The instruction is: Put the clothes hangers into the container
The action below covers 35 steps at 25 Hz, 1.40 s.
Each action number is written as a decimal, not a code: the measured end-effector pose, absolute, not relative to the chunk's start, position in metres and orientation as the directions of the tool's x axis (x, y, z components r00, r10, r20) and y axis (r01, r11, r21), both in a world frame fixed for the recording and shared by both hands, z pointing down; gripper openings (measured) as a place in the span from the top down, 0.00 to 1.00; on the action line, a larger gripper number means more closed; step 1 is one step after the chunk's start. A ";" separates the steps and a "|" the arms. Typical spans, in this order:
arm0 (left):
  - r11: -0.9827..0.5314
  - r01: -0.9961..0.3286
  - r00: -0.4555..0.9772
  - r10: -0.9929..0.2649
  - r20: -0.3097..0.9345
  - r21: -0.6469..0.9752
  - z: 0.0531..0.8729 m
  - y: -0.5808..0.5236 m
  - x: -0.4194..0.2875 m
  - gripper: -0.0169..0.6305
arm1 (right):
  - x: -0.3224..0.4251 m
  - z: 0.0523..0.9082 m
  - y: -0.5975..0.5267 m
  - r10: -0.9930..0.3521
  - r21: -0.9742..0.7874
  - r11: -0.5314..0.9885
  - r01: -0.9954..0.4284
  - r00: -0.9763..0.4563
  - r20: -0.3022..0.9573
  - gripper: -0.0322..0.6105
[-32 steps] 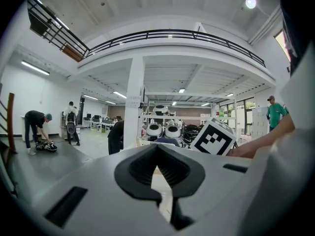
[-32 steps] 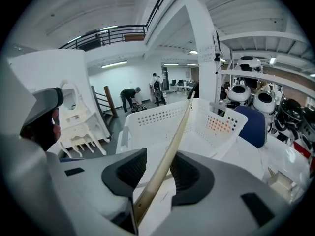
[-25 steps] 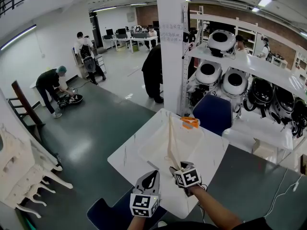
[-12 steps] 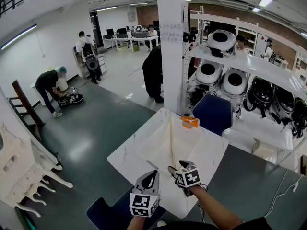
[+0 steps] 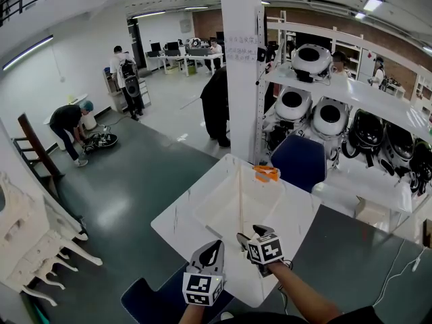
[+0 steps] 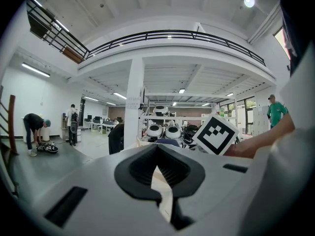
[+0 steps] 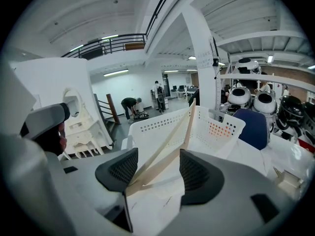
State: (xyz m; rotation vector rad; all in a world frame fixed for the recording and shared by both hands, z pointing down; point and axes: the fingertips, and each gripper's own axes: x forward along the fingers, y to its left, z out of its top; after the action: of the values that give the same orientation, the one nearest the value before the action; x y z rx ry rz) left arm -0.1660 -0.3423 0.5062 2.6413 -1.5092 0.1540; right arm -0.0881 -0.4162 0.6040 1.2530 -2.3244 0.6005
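Observation:
A white perforated container [image 5: 209, 211] stands on the white table [image 5: 179, 225]. A pale wooden clothes hanger [image 5: 240, 201] leans in it, top end against the far wall, near end over the front rim. In the right gripper view the hanger [image 7: 165, 149] runs up between the jaws to the container's [image 7: 157, 127] far wall. My right gripper [image 5: 244, 238] [image 7: 156, 168] has just been opening; its pads stand wide apart, off the hanger. My left gripper [image 5: 214, 246] [image 6: 157, 149] hovers beside it at the table's near edge, tips together, holding nothing I can make out.
Something orange [image 5: 266, 173] lies at the container's far edge. A white pillar [image 5: 239, 66] and a blue chair [image 5: 300, 160] stand behind the table. Shelves with round white and black shells [image 5: 331, 117] fill the right. Several people are far off at the left and back.
The right gripper's jaws have opened. The hanger, earlier tilted with both arms showing, now rests straighter in the container. The left gripper has not moved.

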 end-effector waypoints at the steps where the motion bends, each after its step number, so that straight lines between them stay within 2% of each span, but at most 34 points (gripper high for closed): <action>1: -0.505 -0.863 0.504 -0.853 0.135 0.032 0.506 -0.342 -0.166 0.97 | -0.088 0.604 -0.416 -0.665 -0.170 0.500 -0.849 -0.501 0.554 0.56; 13: -0.490 -0.871 0.489 -0.863 0.127 0.022 0.503 -0.331 -0.155 0.97 | -0.080 0.587 -0.401 -0.667 -0.115 0.571 -0.813 -0.541 0.513 0.58; 15: -0.485 -0.874 0.484 -0.866 0.127 0.020 0.502 -0.329 -0.152 0.97 | -0.073 0.581 -0.399 -0.686 -0.088 0.565 -0.820 -0.526 0.503 0.72; 17: -0.480 -0.877 0.479 -0.869 0.125 0.019 0.500 -0.326 -0.149 0.97 | -0.067 0.575 -0.397 -0.703 -0.056 0.566 -0.822 -0.517 0.488 0.82; 20: -0.476 -0.879 0.473 -0.872 0.126 0.014 0.498 -0.322 -0.142 0.97 | -0.060 0.565 -0.391 -0.719 -0.025 0.578 -0.815 -0.524 0.457 0.89; 31: -0.458 -0.888 0.459 -0.884 0.093 0.028 0.483 -0.299 -0.110 0.97 | -0.023 0.526 -0.360 -0.746 -0.053 0.603 -0.796 -0.587 0.315 0.92; 35: -0.458 -0.886 0.462 -0.885 0.051 0.078 0.476 -0.286 -0.094 0.97 | -0.005 0.518 -0.348 -0.752 -0.074 0.605 -0.793 -0.600 0.273 0.92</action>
State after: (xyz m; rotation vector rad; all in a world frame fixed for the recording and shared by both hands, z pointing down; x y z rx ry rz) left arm -0.0939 -0.2865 0.4755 2.6054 -1.5830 0.0042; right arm -0.0050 -0.3480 0.5180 1.2777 -2.6175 0.2765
